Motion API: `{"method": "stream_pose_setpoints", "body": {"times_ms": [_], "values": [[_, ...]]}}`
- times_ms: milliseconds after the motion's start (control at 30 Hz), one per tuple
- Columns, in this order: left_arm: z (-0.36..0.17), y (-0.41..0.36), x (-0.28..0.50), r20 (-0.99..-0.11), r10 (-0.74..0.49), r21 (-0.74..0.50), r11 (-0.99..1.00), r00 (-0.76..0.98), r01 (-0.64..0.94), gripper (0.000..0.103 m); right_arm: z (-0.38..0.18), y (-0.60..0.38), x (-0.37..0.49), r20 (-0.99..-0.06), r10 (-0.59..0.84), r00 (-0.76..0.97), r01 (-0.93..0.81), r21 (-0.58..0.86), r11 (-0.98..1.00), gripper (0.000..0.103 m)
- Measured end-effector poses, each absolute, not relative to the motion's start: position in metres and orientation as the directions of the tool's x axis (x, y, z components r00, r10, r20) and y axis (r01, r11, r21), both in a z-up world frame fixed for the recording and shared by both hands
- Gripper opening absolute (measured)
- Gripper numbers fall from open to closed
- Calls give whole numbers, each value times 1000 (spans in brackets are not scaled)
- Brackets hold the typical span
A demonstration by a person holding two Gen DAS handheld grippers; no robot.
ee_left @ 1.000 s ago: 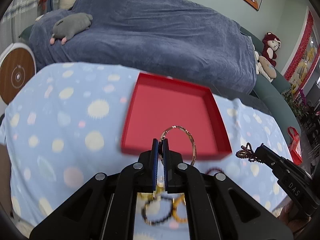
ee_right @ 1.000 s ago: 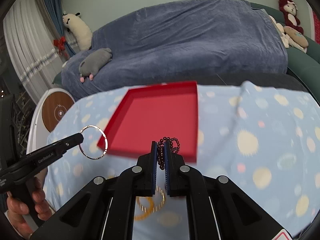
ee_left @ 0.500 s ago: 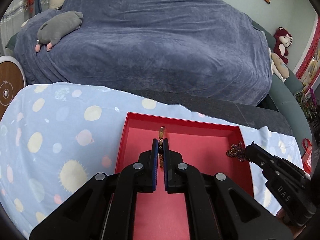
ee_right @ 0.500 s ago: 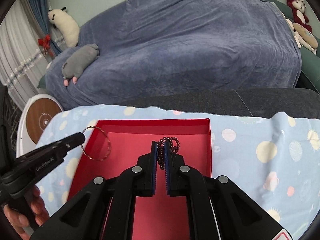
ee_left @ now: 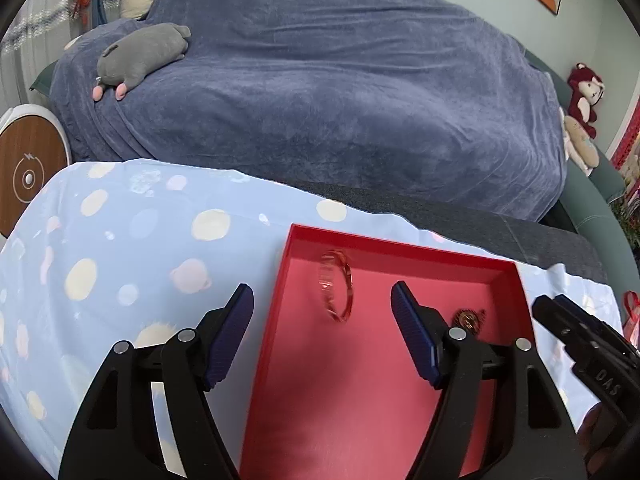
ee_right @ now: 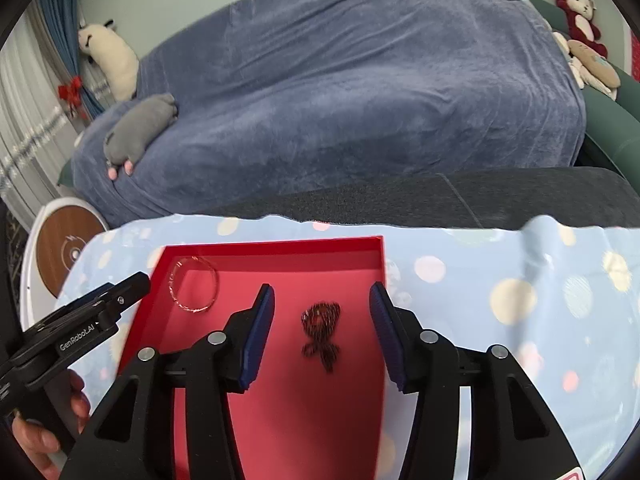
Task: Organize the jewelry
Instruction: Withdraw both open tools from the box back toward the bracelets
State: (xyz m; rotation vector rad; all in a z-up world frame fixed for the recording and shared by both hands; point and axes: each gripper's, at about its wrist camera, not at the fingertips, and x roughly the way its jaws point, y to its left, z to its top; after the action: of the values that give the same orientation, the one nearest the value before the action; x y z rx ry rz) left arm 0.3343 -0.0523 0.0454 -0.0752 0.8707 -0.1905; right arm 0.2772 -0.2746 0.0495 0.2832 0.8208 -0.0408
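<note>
Both grippers hover over the red tray [ee_left: 400,245] with jaws spread wide, holding nothing. The left gripper [ee_left: 322,312] frames a thin, shiny metal bangle [ee_left: 336,286] near the tray's far left corner. The right gripper [ee_right: 322,322] frames a dark beaded bracelet [ee_right: 322,330], bunched in a twisted loop on the matte floor. Spotted blue cloth [ee_right: 520,300] underneath.

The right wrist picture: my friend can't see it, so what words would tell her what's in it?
An open right gripper hovers over a red tray where a dark beaded bracelet and a thin bangle appear blurred. The tray sits on a spotted blue cloth, with the left gripper at its left edge.
</note>
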Motion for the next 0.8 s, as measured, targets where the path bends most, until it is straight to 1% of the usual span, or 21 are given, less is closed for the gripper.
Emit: {"method": "stream_pose_setpoints", "body": {"times_ms": [200,400,467,633,800], "values": [[58,-28,275,-737,-186,-139,982,650,124,71,68,-270,208,-697,70,714,140,240,961,52],[63,-8,212,-739,-185,-146,983,648,114,71,73,-258,139,-699,55,713,150,229,962,53],[63,-2,190,-744,-183,-143,983,643,115,74,72,-252,116,-706,53,706,143,215,966,53],[49,8,141,-764,-174,-131,985,621,114,75,58,-236,68,-734,42,678,136,181,974,53],[24,12,100,-800,-149,-111,989,581,101,75,39,-228,31,-760,64,647,155,213,965,53]]}}
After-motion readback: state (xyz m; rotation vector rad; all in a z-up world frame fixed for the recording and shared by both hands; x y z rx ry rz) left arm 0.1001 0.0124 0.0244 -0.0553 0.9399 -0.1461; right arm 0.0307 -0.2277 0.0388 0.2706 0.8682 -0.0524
